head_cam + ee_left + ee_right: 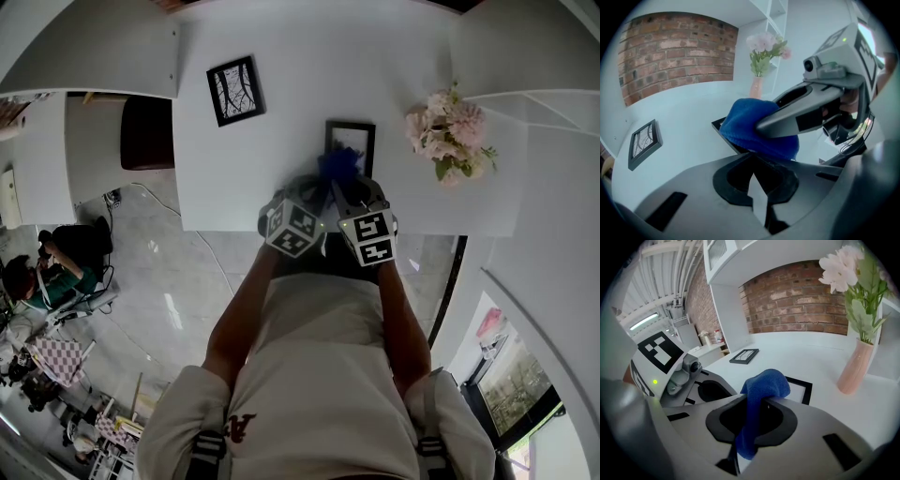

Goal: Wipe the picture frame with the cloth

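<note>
A black picture frame lies flat on the white table, just beyond both grippers. My right gripper is shut on a blue cloth, whose bunched end hangs over the frame's near edge. In the right gripper view the cloth runs up between the jaws, with the frame right behind it. My left gripper is close beside the right one, its jaws together with nothing in them. From the left gripper view I see the cloth covering most of the frame.
A second black frame lies at the table's back left. A pink vase of flowers stands to the right of the near frame. White shelves and a brick wall rise behind. The table's front edge is just below the grippers.
</note>
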Available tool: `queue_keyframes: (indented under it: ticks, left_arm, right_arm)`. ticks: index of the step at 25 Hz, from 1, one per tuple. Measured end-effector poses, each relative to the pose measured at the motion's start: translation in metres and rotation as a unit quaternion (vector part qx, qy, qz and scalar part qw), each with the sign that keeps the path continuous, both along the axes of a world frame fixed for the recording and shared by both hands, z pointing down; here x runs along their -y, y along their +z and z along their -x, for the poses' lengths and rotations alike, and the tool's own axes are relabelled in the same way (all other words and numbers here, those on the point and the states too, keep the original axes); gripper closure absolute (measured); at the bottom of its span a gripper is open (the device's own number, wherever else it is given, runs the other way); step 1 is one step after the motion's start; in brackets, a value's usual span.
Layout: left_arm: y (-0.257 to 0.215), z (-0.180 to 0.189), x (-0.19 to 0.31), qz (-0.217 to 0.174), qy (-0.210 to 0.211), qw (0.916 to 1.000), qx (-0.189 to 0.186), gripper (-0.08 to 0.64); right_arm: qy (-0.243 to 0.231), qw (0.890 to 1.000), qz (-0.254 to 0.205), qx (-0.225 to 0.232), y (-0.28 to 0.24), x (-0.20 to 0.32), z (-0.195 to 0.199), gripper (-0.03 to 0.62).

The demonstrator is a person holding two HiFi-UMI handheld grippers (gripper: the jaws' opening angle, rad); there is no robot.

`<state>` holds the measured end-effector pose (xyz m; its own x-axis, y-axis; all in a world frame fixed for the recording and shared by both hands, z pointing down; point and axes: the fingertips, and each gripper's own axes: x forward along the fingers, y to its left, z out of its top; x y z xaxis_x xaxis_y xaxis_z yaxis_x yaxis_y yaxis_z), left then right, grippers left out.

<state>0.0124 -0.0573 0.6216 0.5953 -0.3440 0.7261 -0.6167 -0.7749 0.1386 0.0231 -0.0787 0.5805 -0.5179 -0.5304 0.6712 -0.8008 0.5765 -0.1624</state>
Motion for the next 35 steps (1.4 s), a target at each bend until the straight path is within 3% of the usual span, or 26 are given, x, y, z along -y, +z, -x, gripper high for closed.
queue_keyframes:
  ticks: [10, 19, 35]
  left_arm:
    - [0.0, 0.0, 0.0, 0.004, -0.008, 1.0, -0.003, 0.561]
    - [0.001, 0.001, 0.001, 0.006, -0.015, 0.9999, 0.001, 0.56]
    - [0.0, 0.001, 0.001, 0.008, -0.025, 0.9996, 0.005, 0.561]
  right_arm:
    - [-0.003, 1.0, 0.024, 0.003, 0.026, 0.005, 0.009, 0.558]
    - [-0.018, 0.999, 0.003, -0.034, 0.032, 0.007, 0.006, 0.558]
    - [-0.009, 0.998, 0.003, -0.058, 0.033, 0.006, -0.014, 0.558]
